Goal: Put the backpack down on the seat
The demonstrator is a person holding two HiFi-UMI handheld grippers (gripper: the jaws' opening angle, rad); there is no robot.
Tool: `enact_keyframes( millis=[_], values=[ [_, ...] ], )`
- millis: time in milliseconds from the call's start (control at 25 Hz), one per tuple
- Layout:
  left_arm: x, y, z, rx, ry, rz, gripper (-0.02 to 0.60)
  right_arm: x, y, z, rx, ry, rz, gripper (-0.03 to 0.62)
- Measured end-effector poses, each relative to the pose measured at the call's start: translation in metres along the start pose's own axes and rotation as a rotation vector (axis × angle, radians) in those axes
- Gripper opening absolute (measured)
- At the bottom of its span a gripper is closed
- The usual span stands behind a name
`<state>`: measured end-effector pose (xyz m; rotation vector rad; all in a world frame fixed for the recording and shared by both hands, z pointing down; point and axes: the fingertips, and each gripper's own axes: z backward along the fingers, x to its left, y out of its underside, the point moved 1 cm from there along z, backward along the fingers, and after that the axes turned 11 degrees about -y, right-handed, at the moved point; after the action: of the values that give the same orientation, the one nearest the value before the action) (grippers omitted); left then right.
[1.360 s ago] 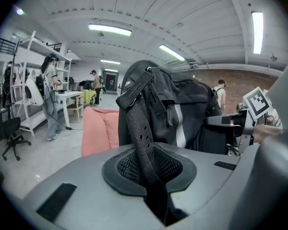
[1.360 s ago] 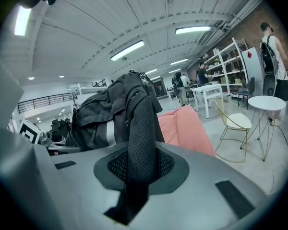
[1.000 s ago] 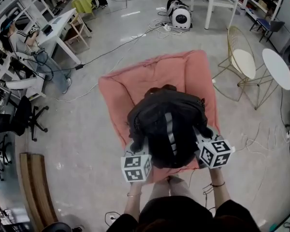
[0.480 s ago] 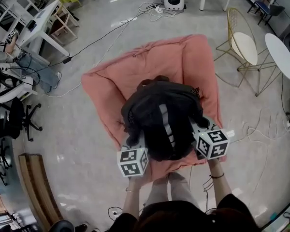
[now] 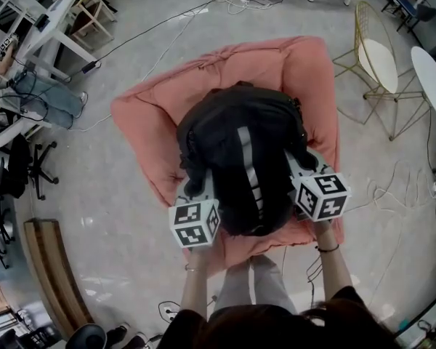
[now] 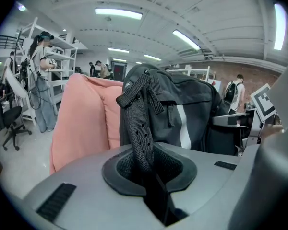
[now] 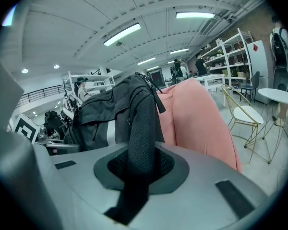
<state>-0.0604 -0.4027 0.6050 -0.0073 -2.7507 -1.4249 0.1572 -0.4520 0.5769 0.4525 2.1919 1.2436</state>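
A black backpack (image 5: pixel 243 162) with a grey stripe hangs over the pink cushioned seat (image 5: pixel 160 107), seen from above in the head view. My left gripper (image 5: pixel 191 195) is shut on its left shoulder strap (image 6: pixel 141 128), which runs down between the jaws. My right gripper (image 5: pixel 305 174) is shut on the padded right shoulder strap (image 7: pixel 141 133). Both gripper views show the backpack (image 6: pixel 182 109) (image 7: pixel 105 114) upright in front of the pink seat (image 6: pixel 84 119) (image 7: pixel 201 119). Whether its bottom touches the cushion I cannot tell.
A gold wire chair (image 5: pixel 374 60) and a round white table (image 5: pixel 432 78) stand at the right. White desks (image 5: pixel 47 31) and a black office chair (image 5: pixel 22 169) are at the left, cables (image 5: pixel 145 46) cross the floor, and a wooden bench (image 5: pixel 54 282) lies lower left.
The backpack and both grippers have moved forward, further over the seat, and the seat now fills more of the head view. Both grips are unchanged.
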Motion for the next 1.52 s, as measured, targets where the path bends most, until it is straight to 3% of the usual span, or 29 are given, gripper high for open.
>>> enact_keyframes(
  millis=[520, 720, 880, 1040, 1320, 1440, 1520],
  values=[
    [0.012, -0.011, -0.049, -0.024, -0.024, -0.013, 0.066, -0.025, -0.011, -0.052, 0.014, 0.03, 0.011, 0.054],
    [0.012, -0.011, -0.054, -0.037, -0.029, -0.019, 0.077, -0.027, -0.012, -0.059, -0.005, 0.047, -0.02, 0.101],
    [0.009, -0.009, -0.056, -0.025, -0.016, -0.03, 0.119, -0.029, -0.012, -0.062, -0.006, 0.063, -0.025, 0.126],
    [0.004, -0.009, -0.055, -0.027, 0.013, -0.013, 0.199, -0.026, -0.013, -0.064, -0.001, 0.087, -0.013, 0.15],
    [0.01, -0.008, -0.044, -0.021, -0.022, -0.01, 0.261, -0.03, -0.013, -0.055, -0.041, 0.15, -0.055, 0.224],
    [0.02, -0.016, -0.031, -0.061, -0.069, 0.003, 0.26, -0.025, -0.017, -0.046, -0.067, 0.128, -0.073, 0.224],
    [0.026, -0.024, -0.016, -0.112, -0.102, 0.005, 0.226, -0.02, -0.022, -0.035, -0.107, 0.115, -0.08, 0.224]
  ],
)
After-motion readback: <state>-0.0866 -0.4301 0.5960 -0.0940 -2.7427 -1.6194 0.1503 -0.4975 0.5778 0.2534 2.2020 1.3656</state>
